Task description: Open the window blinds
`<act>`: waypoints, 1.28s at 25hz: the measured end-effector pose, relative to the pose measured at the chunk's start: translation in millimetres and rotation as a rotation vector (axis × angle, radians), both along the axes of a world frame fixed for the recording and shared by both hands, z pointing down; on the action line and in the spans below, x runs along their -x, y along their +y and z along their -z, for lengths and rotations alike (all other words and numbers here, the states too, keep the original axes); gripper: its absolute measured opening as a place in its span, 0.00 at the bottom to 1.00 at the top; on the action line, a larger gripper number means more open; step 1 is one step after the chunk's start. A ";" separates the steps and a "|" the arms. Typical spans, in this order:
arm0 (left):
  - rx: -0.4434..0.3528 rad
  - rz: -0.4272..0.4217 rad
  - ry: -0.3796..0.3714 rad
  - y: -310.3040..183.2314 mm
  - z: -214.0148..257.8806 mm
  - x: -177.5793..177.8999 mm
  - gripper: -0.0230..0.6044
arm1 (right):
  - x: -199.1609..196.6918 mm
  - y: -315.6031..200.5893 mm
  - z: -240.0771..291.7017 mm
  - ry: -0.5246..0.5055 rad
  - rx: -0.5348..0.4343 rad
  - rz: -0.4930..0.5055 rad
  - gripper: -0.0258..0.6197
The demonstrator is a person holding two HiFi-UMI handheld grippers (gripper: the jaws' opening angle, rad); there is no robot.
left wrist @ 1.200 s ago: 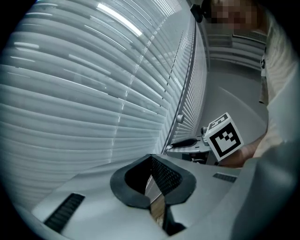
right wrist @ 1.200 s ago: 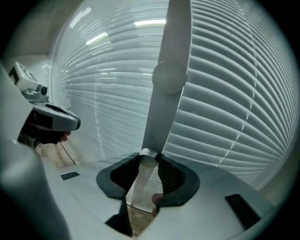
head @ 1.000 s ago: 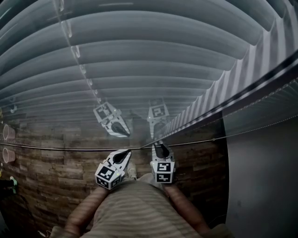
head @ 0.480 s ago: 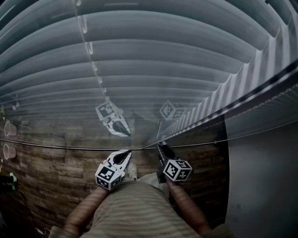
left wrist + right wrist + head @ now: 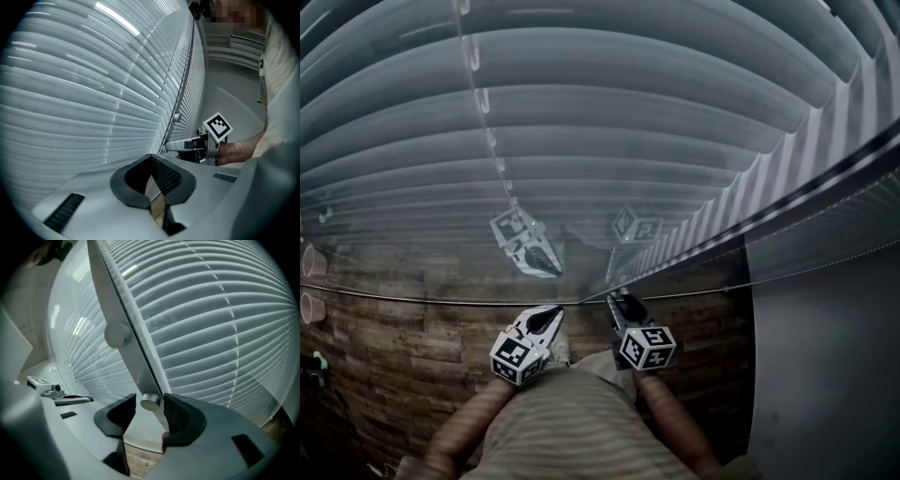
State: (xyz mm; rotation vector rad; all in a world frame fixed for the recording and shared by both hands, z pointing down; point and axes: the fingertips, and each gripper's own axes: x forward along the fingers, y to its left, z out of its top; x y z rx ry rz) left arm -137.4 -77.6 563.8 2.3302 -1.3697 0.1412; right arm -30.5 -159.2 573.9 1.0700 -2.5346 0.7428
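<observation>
White slatted blinds (image 5: 581, 112) fill the window ahead and sit behind glass. A grey upright frame bar (image 5: 123, 324) carries a small round knob (image 5: 151, 401). My right gripper (image 5: 150, 405) stands around that knob; its jaws have just been opening, and the knob lies against the right pad (image 5: 177, 416) with a gap on the left. In the head view the right gripper (image 5: 616, 302) points at the frame's lower end. My left gripper (image 5: 553, 314) hovers beside it, shut and empty, its pads (image 5: 164, 176) meeting in the left gripper view.
A second round knob (image 5: 117, 335) sits higher on the bar. The glass mirrors both grippers (image 5: 525, 239). Wood-pattern floor (image 5: 403, 337) lies below, a grey wall (image 5: 825, 366) stands to the right, and pink cups (image 5: 311, 262) are at the far left.
The right gripper has rolled: its marker cube, square-on a second ago, now shows a corner. The left gripper has stayed where it was.
</observation>
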 end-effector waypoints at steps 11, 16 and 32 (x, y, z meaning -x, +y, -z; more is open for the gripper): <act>0.001 0.006 0.008 1.5 -1.4 2.3 0.06 | -6.8 1.4 16.0 0.019 -0.030 -0.010 0.31; 0.009 0.007 0.015 1.4 -3.7 4.5 0.06 | -9.6 2.0 17.2 0.028 -0.038 -0.011 0.31; 0.046 -0.014 0.099 5.7 -48.8 3.1 0.06 | -40.0 1.1 -31.7 0.074 -0.010 -0.056 0.31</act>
